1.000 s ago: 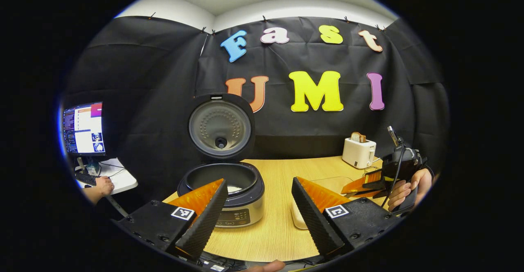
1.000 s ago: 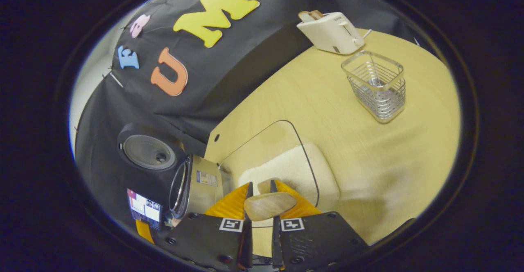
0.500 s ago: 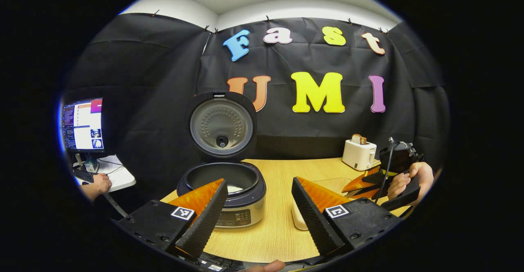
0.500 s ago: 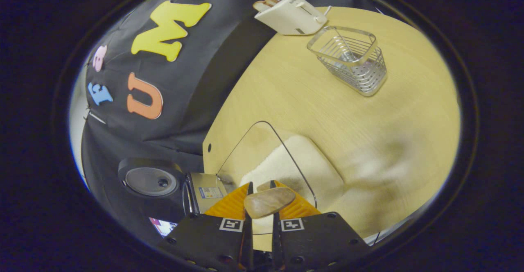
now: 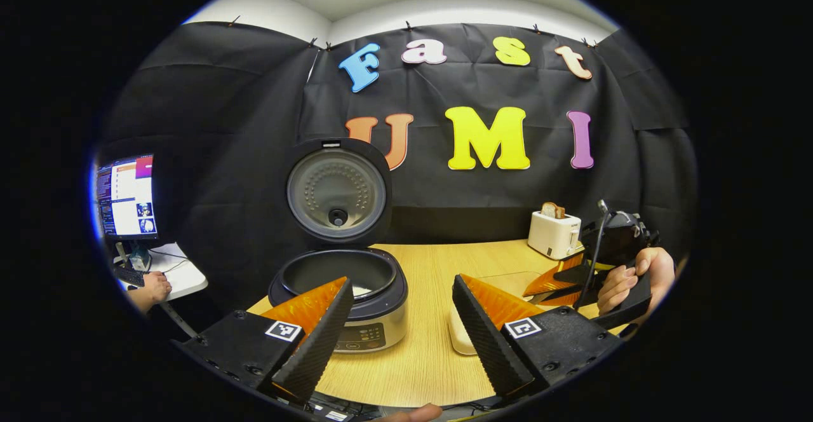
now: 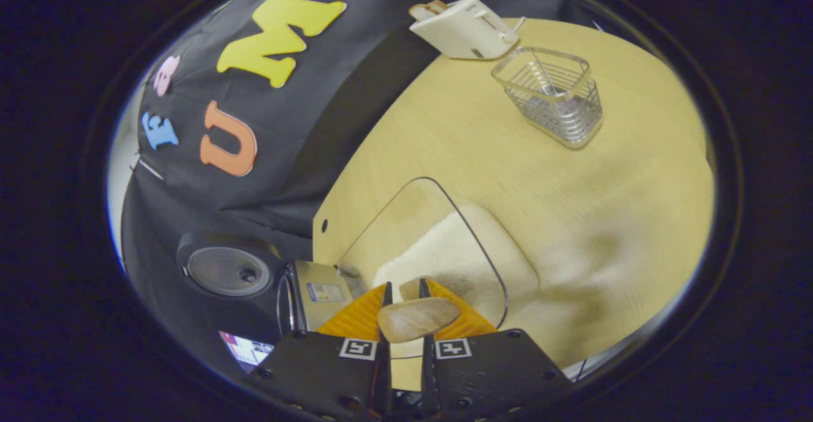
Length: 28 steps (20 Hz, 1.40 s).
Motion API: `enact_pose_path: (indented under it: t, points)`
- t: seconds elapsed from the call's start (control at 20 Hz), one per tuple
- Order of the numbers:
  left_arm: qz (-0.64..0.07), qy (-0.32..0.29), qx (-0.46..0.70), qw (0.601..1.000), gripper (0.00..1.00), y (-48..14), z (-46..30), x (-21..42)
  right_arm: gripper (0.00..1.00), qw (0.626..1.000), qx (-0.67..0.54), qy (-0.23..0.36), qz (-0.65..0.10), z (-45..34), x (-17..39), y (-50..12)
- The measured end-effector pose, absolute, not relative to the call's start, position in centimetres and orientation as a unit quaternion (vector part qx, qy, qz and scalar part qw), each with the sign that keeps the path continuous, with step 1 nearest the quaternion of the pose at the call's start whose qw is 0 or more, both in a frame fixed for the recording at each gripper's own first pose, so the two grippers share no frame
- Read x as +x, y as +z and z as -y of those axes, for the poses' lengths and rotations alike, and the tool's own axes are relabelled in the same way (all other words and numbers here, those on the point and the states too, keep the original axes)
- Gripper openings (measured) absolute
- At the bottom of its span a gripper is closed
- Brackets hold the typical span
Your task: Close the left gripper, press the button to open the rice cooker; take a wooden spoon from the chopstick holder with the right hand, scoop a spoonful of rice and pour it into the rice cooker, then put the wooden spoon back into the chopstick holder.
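Note:
The rice cooker point(image 5: 340, 292) stands open on the table, its lid point(image 5: 336, 190) upright and a little rice in the pot. My left gripper point(image 5: 401, 282) hovers open in front of it, holding nothing. My right gripper point(image 6: 403, 284) is shut on the wooden spoon point(image 6: 416, 317), whose handle end points at the camera. Its far end dips toward the rice point(image 6: 457, 260) in the clear container point(image 6: 438, 193) and is hidden. The wire chopstick holder point(image 6: 556, 98) stands upright farther off. In the left gripper view a hand point(image 5: 635, 279) holds the right gripper point(image 5: 562, 282) over the container point(image 5: 460, 339).
A white toaster point(image 6: 463, 28) with a slice of bread stands at the back of the wooden table point(image 6: 508, 168), near the holder. At the far left a monitor point(image 5: 124, 196) sits on a side desk, with a person's hand point(image 5: 152, 287) below it.
The right gripper has dipped lower and tilted over the rice container with the spoon still held. The left gripper has barely drifted.

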<state>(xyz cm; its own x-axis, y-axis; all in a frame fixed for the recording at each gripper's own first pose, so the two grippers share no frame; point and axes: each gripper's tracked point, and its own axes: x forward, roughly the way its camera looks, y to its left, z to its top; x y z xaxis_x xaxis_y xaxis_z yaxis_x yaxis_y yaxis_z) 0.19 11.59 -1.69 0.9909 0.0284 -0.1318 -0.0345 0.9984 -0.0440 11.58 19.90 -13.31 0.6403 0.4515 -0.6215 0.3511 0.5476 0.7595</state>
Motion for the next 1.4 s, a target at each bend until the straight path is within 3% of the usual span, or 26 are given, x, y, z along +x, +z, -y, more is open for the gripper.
enact_pose_path:
  t: [0.8,1.1,1.4]
  points:
    - [-0.075,0.034,-0.034,0.996,1.0,-2.4,-13.4,0.4,0.18,0.636,0.649,0.093,-0.407,-19.1,12.0,-11.9]
    - [-0.07,0.044,-0.04,0.996,1.0,-2.2,-14.9,0.0,0.18,0.602,0.705,0.1,-0.361,-16.9,12.2,-9.2]
    - [-0.065,0.057,-0.053,0.995,1.0,-1.8,-16.8,-0.7,0.18,0.603,0.713,0.137,-0.331,-18.0,11.6,-4.1]
